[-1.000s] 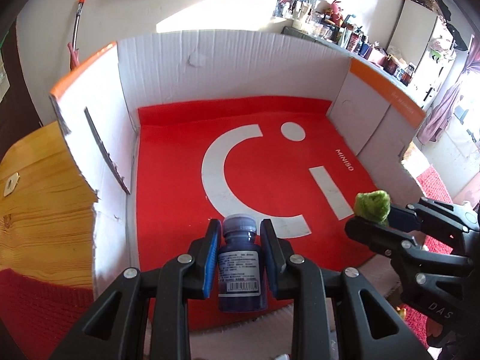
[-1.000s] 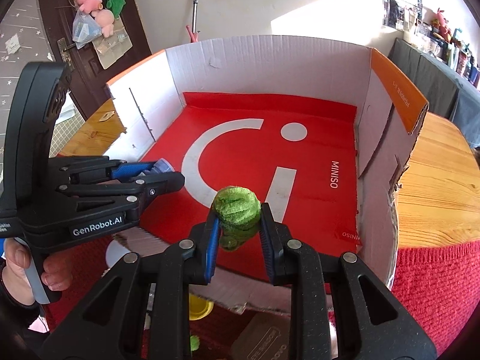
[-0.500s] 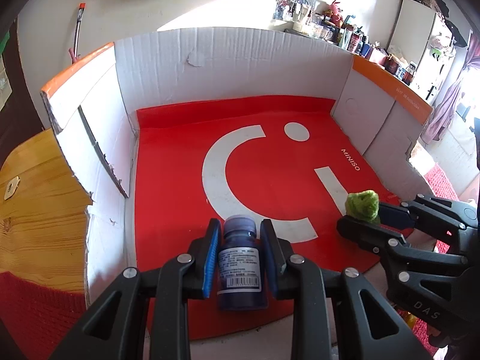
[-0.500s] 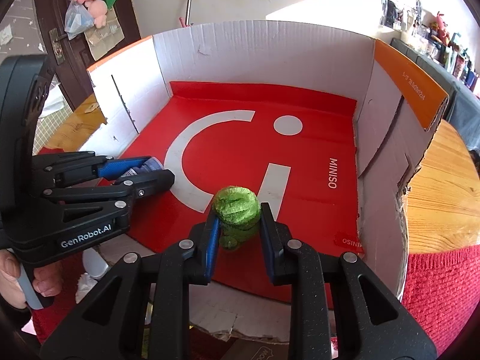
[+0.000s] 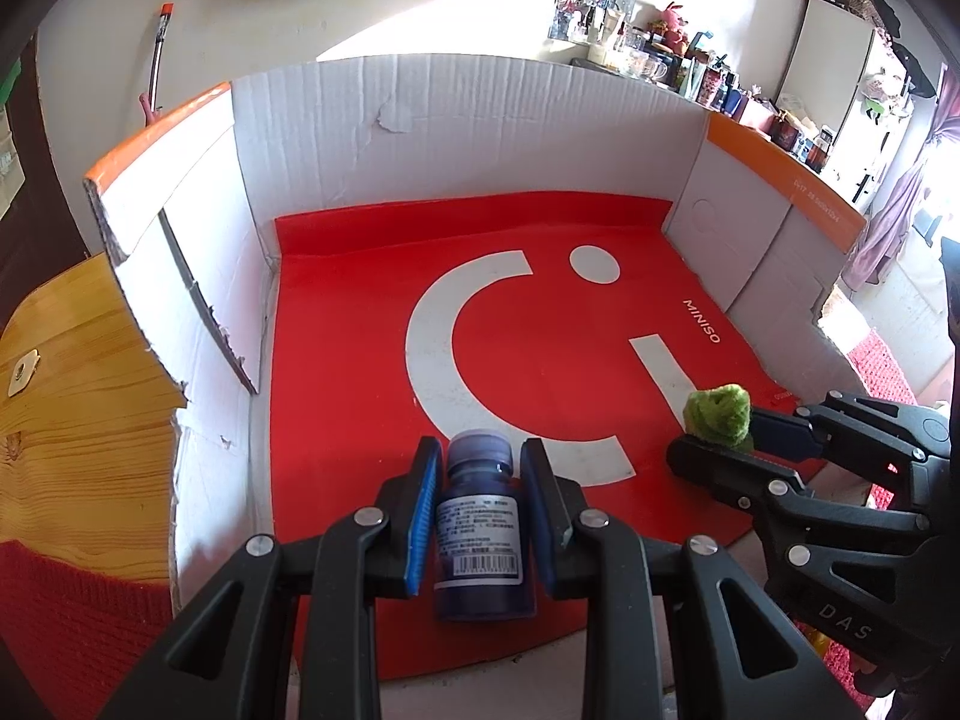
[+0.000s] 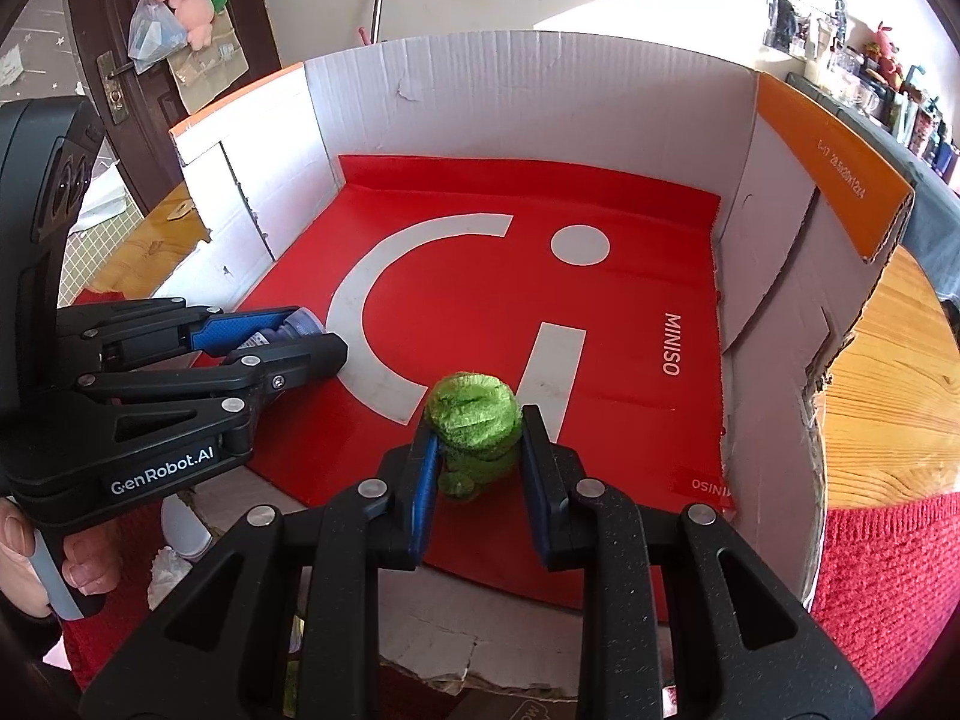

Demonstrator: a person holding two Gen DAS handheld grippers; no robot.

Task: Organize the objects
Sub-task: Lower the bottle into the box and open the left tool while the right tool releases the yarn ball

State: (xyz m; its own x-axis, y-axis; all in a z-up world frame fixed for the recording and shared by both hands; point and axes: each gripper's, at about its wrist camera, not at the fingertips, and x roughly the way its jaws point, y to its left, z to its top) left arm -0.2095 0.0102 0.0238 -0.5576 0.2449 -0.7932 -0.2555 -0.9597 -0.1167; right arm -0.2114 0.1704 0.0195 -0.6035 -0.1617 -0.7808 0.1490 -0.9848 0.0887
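Observation:
My left gripper (image 5: 478,468) is shut on a dark blue bottle (image 5: 480,531) with a white label, held over the near part of the open cardboard box (image 5: 468,126) with a red MINISO sheet on its floor. My right gripper (image 6: 477,444) is shut on a fuzzy green toy (image 6: 474,420), held over the box's near right part. In the left wrist view the right gripper (image 5: 717,447) and green toy (image 5: 719,414) show at the right. In the right wrist view the left gripper (image 6: 288,339) with the bottle (image 6: 294,324) shows at the left.
The box stands on a round wooden table (image 6: 882,372) with a red cloth (image 6: 888,564) at its near edge. The box walls rise at left (image 5: 174,204), back and right (image 6: 828,180). A cluttered shelf (image 5: 690,72) lies beyond.
Both grippers have moved forward over the box's near edge, further above the red floor, each still holding its object.

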